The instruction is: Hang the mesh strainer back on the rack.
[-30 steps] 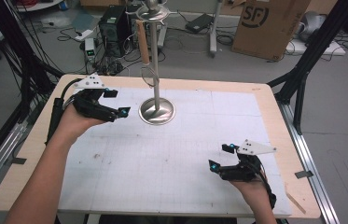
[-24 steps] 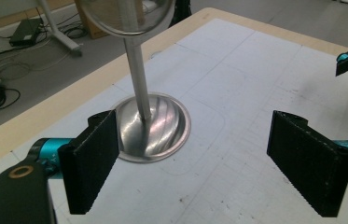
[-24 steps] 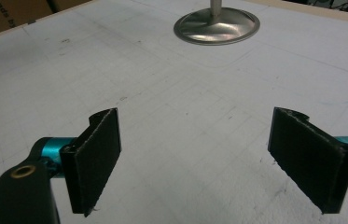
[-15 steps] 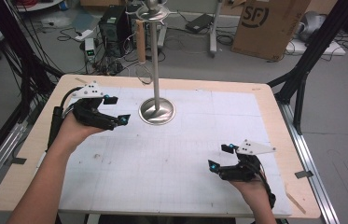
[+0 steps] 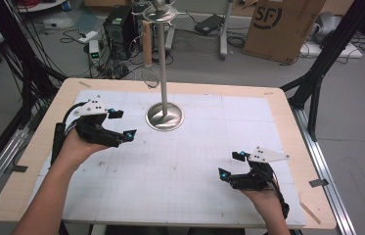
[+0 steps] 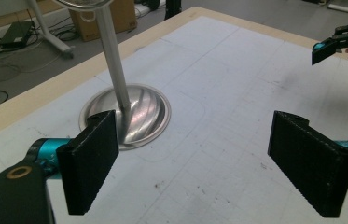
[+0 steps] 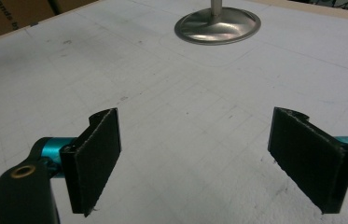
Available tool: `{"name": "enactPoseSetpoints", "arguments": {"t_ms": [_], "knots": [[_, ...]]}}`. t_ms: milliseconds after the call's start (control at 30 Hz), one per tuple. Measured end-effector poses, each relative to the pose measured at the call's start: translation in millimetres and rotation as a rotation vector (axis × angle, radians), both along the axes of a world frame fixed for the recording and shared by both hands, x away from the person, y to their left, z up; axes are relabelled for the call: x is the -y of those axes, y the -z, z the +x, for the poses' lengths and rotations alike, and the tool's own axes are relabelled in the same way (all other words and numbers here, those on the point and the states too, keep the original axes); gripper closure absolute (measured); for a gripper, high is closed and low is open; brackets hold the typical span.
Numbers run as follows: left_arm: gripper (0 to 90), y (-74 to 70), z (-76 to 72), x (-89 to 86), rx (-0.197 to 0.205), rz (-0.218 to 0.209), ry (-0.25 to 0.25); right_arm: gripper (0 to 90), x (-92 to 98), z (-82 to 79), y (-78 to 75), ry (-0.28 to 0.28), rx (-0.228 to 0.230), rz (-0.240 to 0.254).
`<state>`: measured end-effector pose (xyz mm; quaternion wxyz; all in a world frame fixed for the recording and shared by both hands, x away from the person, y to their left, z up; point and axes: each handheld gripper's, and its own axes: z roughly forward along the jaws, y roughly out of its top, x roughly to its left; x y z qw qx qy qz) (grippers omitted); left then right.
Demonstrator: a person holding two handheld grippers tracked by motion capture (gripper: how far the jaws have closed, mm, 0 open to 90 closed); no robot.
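Observation:
A metal stand (image 5: 164, 116) with a round shiny base and a tall thin pole rises from the white gridded mat (image 5: 185, 161) near the table's far middle. My left gripper (image 5: 120, 124) hovers just left of the base, open, jaws wide apart with nothing between them. In the left gripper view the stand's base (image 6: 136, 114) lies just beyond the left gripper (image 6: 204, 163). My right gripper (image 5: 230, 165) rests low near the front right of the mat, open and empty. The right gripper view shows the right gripper (image 7: 206, 161) over bare mat, with the stand's base (image 7: 217, 24) far ahead.
The mat covers a wooden table (image 5: 287, 105) with a raised plywood border. On the floor behind are a cardboard box (image 5: 280, 24), a black computer case (image 5: 120, 24) and cables. Black frame struts (image 5: 317, 73) stand at the right and left edges.
My left gripper has drifted slightly down and toward the near side, staying open. The right gripper has held still.

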<state>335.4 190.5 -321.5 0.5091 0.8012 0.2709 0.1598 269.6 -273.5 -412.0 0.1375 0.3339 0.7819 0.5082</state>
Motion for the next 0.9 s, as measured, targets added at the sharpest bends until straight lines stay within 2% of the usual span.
{"name": "enactPoseSetpoints", "arguments": {"t_ms": [67, 433, 733, 900], "knots": [[16.9, 1.5, -0.7, -1.2, 0.0, 0.001, -0.007, 16.3, -0.1, -0.1, 0.2, 0.002, -0.011, 0.0], [17.0, 11.0, -7.6, -6.1, -0.003, -0.01, -0.022, 16.3, -2.6, 0.4, -0.7, -0.003, -0.005, -0.006], [17.0, 17.2, -11.0, -7.5, -0.011, 0.0, -0.021, 16.3, -2.2, 0.1, -0.9, -0.003, -0.002, -0.004], [17.1, 22.5, -12.3, -8.3, -0.019, -0.012, -0.033, 16.3, -2.5, 0.6, -0.4, -0.006, -0.006, -0.004]]}}
